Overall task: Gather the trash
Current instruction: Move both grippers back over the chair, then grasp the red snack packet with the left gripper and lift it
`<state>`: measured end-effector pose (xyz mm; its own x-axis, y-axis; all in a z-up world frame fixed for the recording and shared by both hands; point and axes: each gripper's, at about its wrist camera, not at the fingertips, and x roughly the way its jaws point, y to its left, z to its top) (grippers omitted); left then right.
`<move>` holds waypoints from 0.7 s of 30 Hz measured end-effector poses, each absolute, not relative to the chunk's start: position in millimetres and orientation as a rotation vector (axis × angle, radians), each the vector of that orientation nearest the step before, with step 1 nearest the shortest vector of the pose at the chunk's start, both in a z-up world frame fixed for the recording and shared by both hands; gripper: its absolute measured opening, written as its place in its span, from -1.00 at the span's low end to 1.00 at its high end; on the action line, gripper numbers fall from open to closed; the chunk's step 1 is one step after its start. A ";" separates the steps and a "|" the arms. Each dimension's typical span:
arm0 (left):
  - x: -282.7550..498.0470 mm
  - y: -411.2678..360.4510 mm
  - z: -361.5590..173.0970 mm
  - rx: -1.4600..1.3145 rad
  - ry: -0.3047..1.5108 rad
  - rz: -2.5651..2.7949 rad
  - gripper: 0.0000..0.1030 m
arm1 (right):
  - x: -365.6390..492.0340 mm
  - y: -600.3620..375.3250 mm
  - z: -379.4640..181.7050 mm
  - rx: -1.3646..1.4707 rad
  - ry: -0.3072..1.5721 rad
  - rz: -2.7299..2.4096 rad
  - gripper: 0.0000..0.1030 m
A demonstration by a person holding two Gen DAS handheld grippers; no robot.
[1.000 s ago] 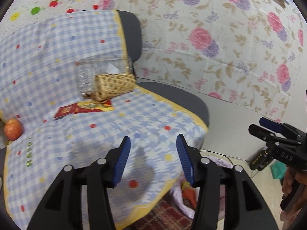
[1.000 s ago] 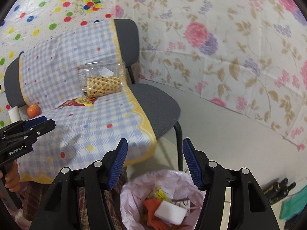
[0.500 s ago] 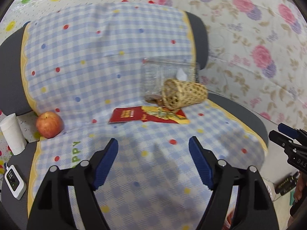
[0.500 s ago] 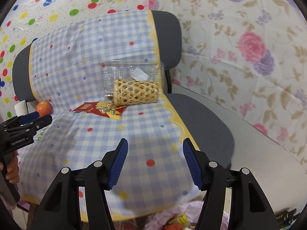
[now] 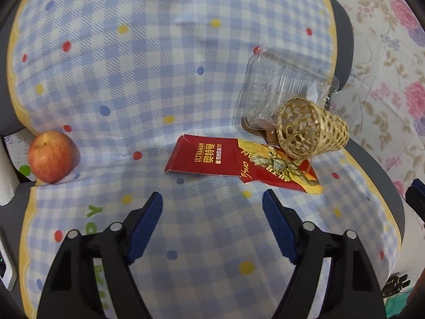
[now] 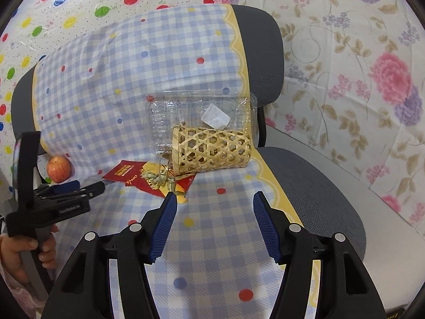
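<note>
A flat red wrapper (image 5: pixel 239 163) lies on the checked cloth (image 5: pixel 132 85) over a chair seat; it also shows in the right wrist view (image 6: pixel 148 178). A clear plastic container (image 5: pixel 281 90) leans on the backrest behind it, also seen from the right (image 6: pixel 196 119). A woven bamboo basket (image 5: pixel 310 130) lies on its side, partly on the wrapper, also in the right wrist view (image 6: pixel 212 150). My left gripper (image 5: pixel 212 199) is open and empty just short of the wrapper. My right gripper (image 6: pixel 215 199) is open and empty, short of the basket.
A red apple (image 5: pixel 51 156) sits at the seat's left edge, also seen from the right (image 6: pixel 59 168). A white paper roll (image 5: pixel 5 170) stands left of it. The left gripper's body (image 6: pixel 53 202) and hand show at the left. A floral sheet (image 6: pixel 358 53) covers the wall.
Both grippers have swung away from the bin on the floor and moved in toward the chair seat. The wrapper, basket and container now look larger and closer. Both jaws stay open.
</note>
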<state>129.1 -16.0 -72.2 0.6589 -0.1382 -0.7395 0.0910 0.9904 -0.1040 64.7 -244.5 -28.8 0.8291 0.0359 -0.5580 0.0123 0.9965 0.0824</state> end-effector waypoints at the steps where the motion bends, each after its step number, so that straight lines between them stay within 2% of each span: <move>1: 134.3 -16.4 -75.5 -0.073 0.865 -0.136 0.33 | 67.6 -245.0 -28.9 0.082 0.595 0.012 0.18; 8: 177.8 -13.3 -98.3 -0.169 1.010 -0.145 0.27 | 88.0 -251.5 -28.7 0.090 0.600 0.007 0.18; 20: 228.0 -0.7 -106.9 -0.316 1.028 -0.147 0.26 | 105.4 -255.1 -40.8 0.072 0.630 -0.009 0.18; 21: 232.2 0.9 -107.3 -0.327 1.025 -0.136 0.14 | 105.6 -254.9 -42.0 0.070 0.633 -0.010 0.18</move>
